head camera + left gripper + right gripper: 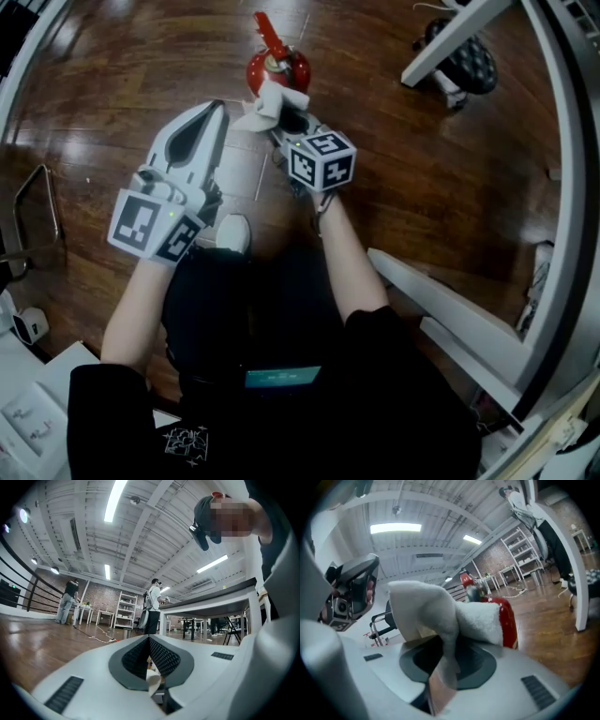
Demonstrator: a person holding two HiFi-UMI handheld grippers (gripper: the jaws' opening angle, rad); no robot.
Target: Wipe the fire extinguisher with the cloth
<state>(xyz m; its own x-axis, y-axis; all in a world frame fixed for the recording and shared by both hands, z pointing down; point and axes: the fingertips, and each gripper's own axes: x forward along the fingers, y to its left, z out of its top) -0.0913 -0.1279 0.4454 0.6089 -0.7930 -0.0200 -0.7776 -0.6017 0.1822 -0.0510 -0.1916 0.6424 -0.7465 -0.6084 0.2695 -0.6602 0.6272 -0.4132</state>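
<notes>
A red fire extinguisher [281, 64] stands on the wooden floor ahead of me, seen from above; its red body [509, 620] shows behind the cloth in the right gripper view. A white cloth [269, 101] rests against the extinguisher's near side. My right gripper [292, 125] is shut on the cloth [440, 616], which bulges out between its jaws. My left gripper [211, 117] sits to the left of the extinguisher, apart from it. Its jaws are closed together with nothing between them [149, 654].
A white desk frame [562, 216] curves along the right side, with a wheeled base [466, 58] at the far right. A metal chair leg [33, 202] stands at the left. My shoe [233, 232] is just below the grippers. People stand at distant tables [152, 604].
</notes>
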